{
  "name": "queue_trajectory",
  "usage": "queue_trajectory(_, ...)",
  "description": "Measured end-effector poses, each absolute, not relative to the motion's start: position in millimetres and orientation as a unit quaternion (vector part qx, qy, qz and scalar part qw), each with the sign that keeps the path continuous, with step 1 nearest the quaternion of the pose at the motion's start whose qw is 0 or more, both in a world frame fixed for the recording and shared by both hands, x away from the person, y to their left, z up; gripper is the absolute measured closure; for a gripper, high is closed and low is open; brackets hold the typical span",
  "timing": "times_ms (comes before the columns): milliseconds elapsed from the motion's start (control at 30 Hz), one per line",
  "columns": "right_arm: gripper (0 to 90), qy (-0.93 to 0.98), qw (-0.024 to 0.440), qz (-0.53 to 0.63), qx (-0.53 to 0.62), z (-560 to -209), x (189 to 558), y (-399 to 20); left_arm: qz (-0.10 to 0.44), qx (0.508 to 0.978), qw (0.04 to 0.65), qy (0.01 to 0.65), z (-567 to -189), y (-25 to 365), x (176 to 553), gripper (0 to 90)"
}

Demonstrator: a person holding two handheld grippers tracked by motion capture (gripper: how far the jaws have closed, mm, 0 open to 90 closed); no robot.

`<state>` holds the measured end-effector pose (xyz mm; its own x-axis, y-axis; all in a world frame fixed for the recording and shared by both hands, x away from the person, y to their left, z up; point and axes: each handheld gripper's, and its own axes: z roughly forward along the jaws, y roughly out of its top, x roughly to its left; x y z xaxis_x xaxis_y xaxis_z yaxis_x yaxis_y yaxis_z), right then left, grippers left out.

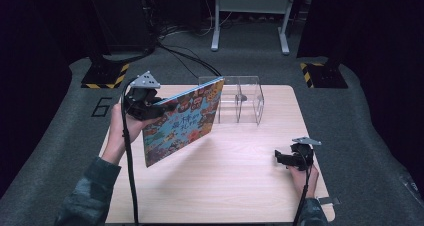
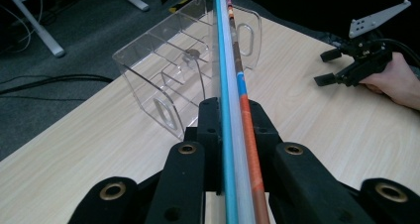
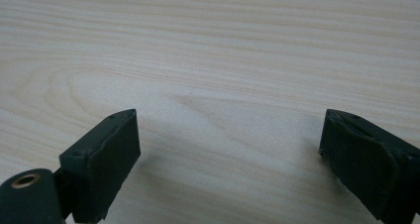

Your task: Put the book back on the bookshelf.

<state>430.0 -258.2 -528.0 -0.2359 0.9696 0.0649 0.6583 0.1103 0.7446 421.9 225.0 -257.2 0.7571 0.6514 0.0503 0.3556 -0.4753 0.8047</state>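
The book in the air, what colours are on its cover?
The book has a busy cartoon cover, mostly blue with orange and red. The high view shows it best.

Table (image 1: 240,176) pale matt wood grain; organiser (image 2: 163,70) clear glossy plastic; book (image 1: 182,121) glossy.

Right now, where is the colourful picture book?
In the high view the picture book is held tilted above the table's left half, clamped in the left tongs. Its far corner is near the clear plastic organiser.

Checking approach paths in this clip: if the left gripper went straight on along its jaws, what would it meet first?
Probably the clear divided organizer: the left gripper, shut on the book, points straight at it, though depth is unclear.
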Motion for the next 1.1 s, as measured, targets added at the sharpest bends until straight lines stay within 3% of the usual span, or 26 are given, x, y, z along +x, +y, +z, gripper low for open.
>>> queue_trajectory(1100, 12.0, 0.701, 0.222, 0.353, 0.579, -527.5, 429.4, -261.5, 0.228, 0.775, 0.440, 0.393, -235.3, 197.9, 459.0, 80.6)
